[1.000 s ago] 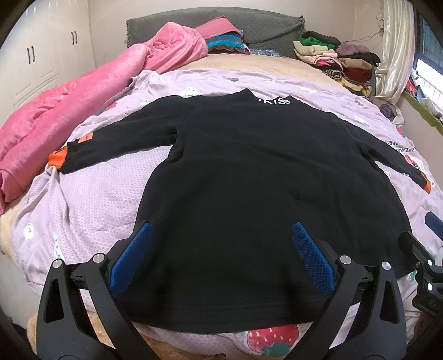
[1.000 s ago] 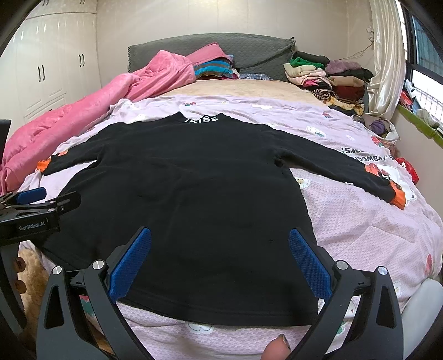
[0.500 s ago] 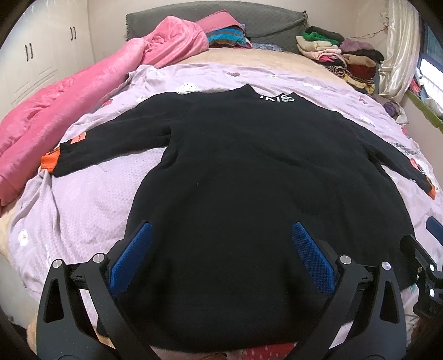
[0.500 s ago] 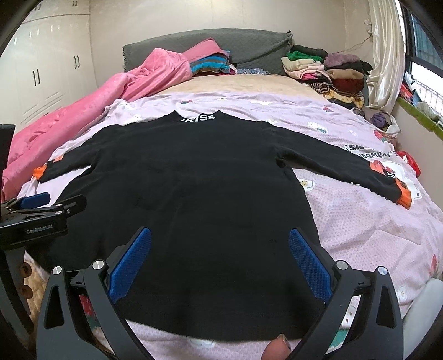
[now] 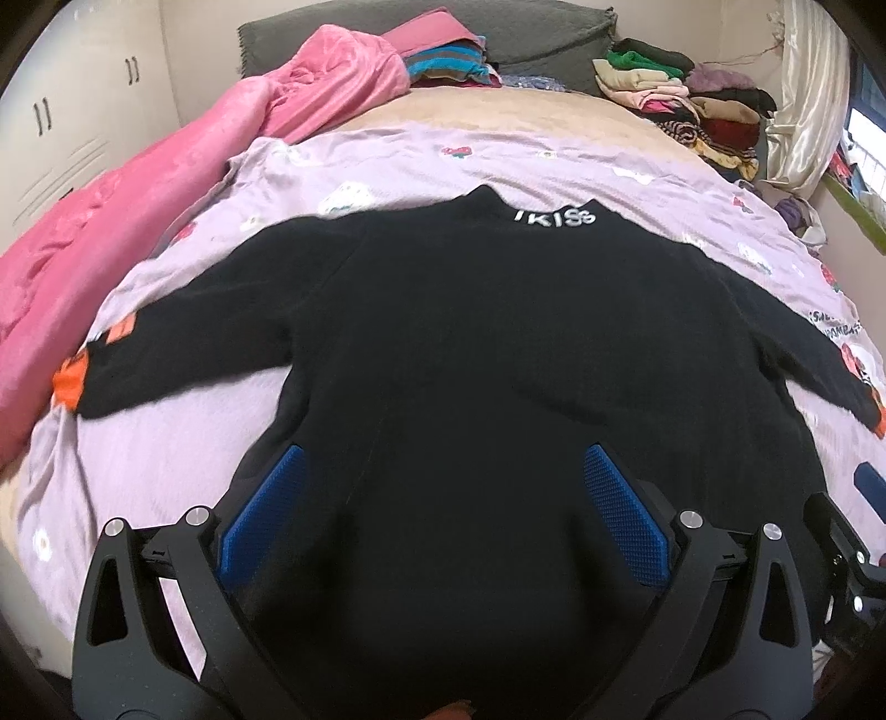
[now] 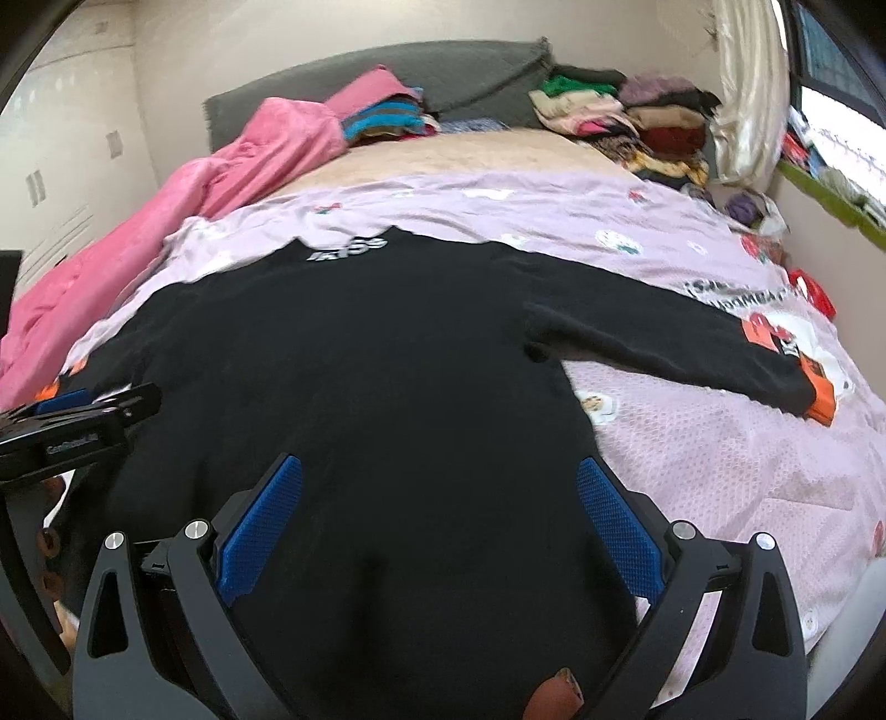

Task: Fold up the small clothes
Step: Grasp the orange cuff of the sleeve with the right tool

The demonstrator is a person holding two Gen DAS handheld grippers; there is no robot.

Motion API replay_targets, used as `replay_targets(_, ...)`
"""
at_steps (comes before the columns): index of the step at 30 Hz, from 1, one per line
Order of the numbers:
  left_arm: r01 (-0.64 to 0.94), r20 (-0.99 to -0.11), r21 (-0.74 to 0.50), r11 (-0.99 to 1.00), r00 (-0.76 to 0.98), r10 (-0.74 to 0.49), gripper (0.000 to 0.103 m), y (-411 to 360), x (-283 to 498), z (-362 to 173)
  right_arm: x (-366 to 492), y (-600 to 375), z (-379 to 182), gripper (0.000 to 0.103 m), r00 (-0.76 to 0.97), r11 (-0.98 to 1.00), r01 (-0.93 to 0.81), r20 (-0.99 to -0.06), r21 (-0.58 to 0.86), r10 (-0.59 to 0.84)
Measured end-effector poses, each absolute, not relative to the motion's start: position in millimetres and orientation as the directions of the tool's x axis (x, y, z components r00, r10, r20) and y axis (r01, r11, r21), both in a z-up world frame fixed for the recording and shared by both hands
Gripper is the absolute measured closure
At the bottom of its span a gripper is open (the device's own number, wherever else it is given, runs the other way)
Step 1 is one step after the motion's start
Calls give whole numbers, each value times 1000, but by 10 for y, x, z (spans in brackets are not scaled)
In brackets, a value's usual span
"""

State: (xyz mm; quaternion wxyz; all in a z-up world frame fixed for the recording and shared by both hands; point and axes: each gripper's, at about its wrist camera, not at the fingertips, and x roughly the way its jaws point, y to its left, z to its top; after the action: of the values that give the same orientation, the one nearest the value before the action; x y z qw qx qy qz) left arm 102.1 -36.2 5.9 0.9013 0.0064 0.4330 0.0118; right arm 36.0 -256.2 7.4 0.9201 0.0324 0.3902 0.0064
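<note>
A black long-sleeved top (image 5: 470, 343) with white lettering at the collar lies flat, sleeves spread, on a lilac bedspread (image 5: 166, 443). It also shows in the right wrist view (image 6: 360, 376). Its cuffs carry orange patches. My left gripper (image 5: 443, 515) is open over the lower left part of the top, blue pads wide apart. My right gripper (image 6: 437, 520) is open over the lower right part. The hem is hidden under both grippers. The left gripper's body also shows at the left edge of the right wrist view (image 6: 72, 421).
A pink blanket (image 5: 138, 183) runs along the bed's left side. Stacks of folded clothes (image 5: 681, 105) sit at the far right by the grey headboard (image 5: 526, 33). A curtain (image 6: 747, 88) and window are at the right. White wardrobes (image 5: 72, 127) stand left.
Both grippers have moved forward and lower over the top, so its hem has gone out of sight. The jaws have stayed open.
</note>
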Motion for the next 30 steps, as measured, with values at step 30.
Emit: replay_targets(30, 49, -812, -19, 999, 582, -44, 9, -890, 2377, -32, 904, -5111, -285, 4, 616, 707, 595, -782, 383, -94)
